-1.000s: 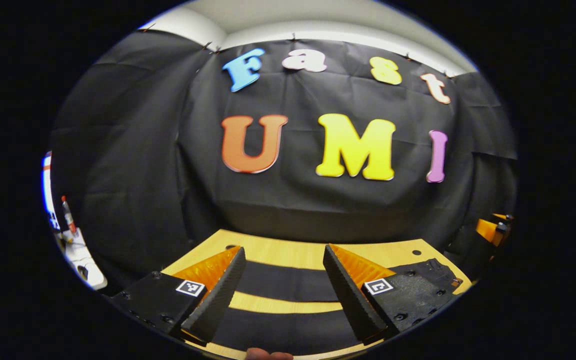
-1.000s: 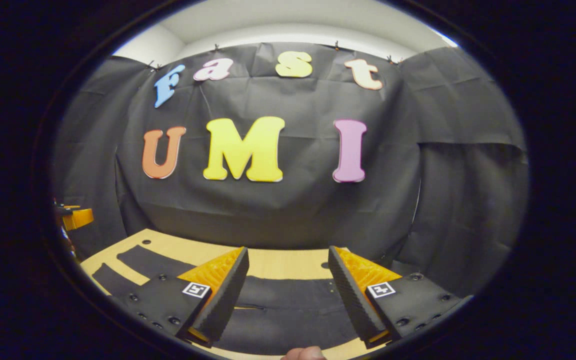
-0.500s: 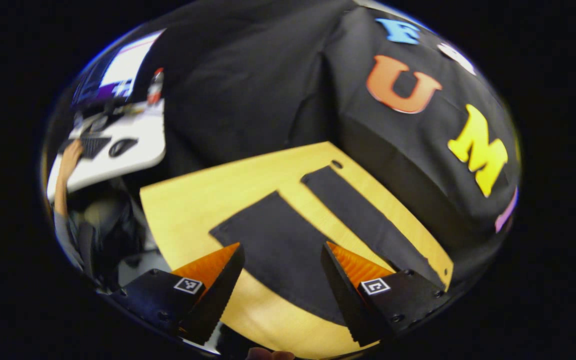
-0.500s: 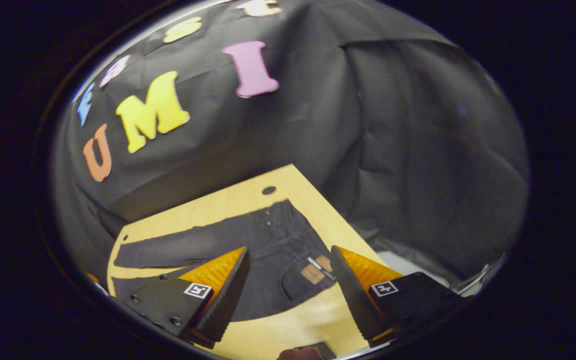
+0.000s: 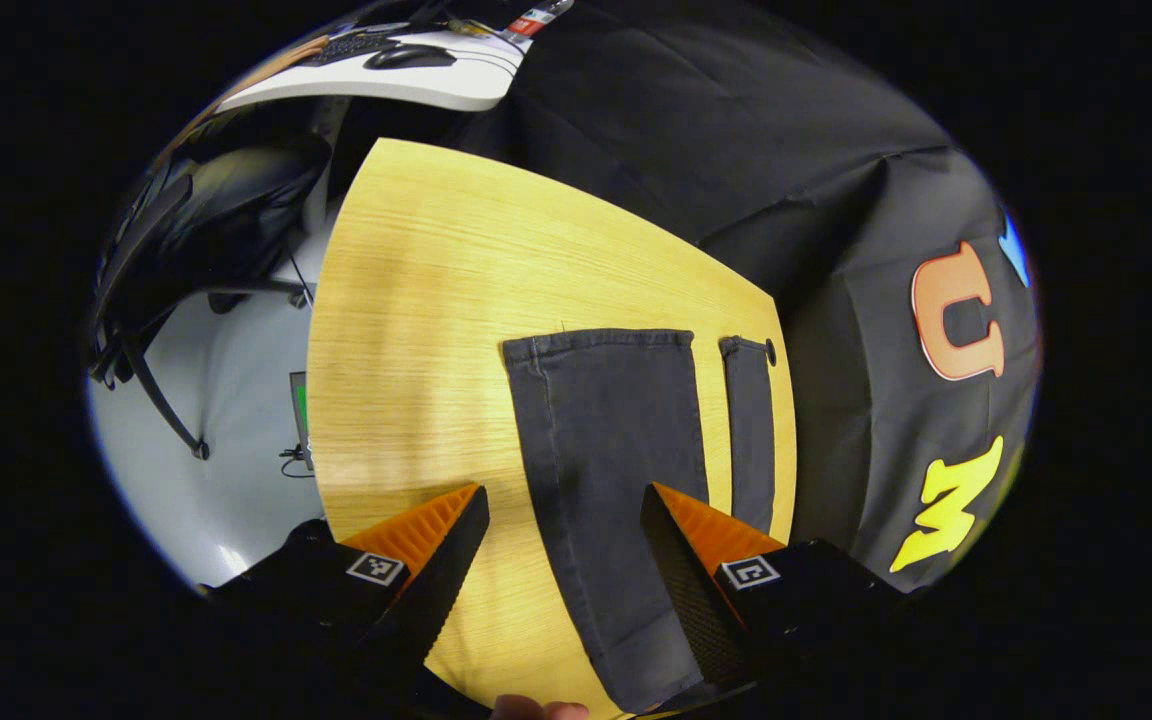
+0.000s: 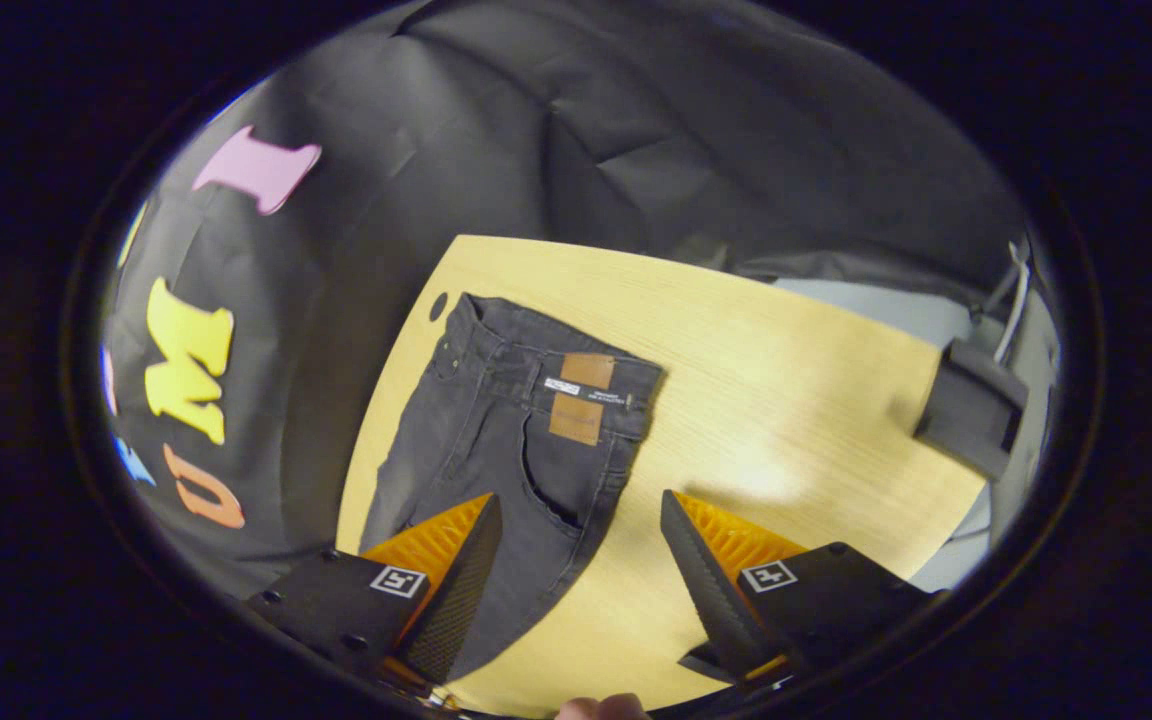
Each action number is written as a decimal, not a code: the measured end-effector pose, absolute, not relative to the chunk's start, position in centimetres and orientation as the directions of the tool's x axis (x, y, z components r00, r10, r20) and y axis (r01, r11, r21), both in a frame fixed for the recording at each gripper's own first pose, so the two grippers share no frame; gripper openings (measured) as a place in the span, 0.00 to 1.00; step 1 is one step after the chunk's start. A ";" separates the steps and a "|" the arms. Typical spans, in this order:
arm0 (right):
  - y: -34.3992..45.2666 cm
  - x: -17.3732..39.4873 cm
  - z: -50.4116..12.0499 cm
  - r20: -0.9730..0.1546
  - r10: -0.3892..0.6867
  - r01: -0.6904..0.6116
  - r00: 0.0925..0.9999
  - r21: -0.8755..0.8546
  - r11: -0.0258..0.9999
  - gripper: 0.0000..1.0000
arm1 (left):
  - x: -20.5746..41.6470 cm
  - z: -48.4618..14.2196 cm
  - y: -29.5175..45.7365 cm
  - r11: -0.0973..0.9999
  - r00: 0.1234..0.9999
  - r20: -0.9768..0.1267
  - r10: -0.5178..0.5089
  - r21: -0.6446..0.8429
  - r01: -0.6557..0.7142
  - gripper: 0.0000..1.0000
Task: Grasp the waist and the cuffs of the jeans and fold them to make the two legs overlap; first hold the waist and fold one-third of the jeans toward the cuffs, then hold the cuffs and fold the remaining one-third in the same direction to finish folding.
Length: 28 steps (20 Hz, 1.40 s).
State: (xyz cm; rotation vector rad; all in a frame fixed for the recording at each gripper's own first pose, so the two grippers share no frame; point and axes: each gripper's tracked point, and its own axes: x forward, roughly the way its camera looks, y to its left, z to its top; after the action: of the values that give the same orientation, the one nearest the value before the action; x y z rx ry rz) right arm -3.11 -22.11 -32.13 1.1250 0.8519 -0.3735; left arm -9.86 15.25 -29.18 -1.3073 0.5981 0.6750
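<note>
Ahead of the left gripper (image 5: 561,520) in the left gripper view, the dark jeans (image 5: 616,450) lie flat on the wooden table (image 5: 416,330), their two cuffs (image 5: 596,340) at the far end; the nearer leg runs up between the spread fingers, which hover apart and grip nothing. Beyond the table's far edge stands a white desk (image 5: 416,80). Before the right gripper (image 6: 581,530) in the right gripper view, the waist (image 6: 556,370) with its brown patch (image 6: 581,395) lies ahead and slightly left; its fingers are also apart and empty, the left one over the denim.
</note>
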 end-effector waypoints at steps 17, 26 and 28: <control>-26.0 3.2 -35.7 -0.818 0.063 0.739 0.572 0.547 0.394 0.83 | -2.0 -28.9 16.9 0.181 0.689 -0.723 0.047 -0.673 -0.717 0.88; -26.6 2.3 -35.8 -0.875 0.077 0.808 0.478 0.473 0.353 0.11 | -1.2 -29.9 16.7 0.202 0.638 -0.770 -0.014 -0.627 -0.752 0.07; -26.5 2.5 -34.3 -0.859 0.094 0.786 0.503 0.500 0.363 0.11 | -1.0 -28.6 16.5 0.215 0.645 -0.763 -0.039 -0.637 -0.740 0.04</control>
State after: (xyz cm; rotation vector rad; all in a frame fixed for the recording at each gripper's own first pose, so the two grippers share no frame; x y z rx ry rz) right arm 2.49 -26.45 -34.30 1.1295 0.9640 -0.5481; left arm -0.99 16.53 -28.55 -1.2795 0.7552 0.5561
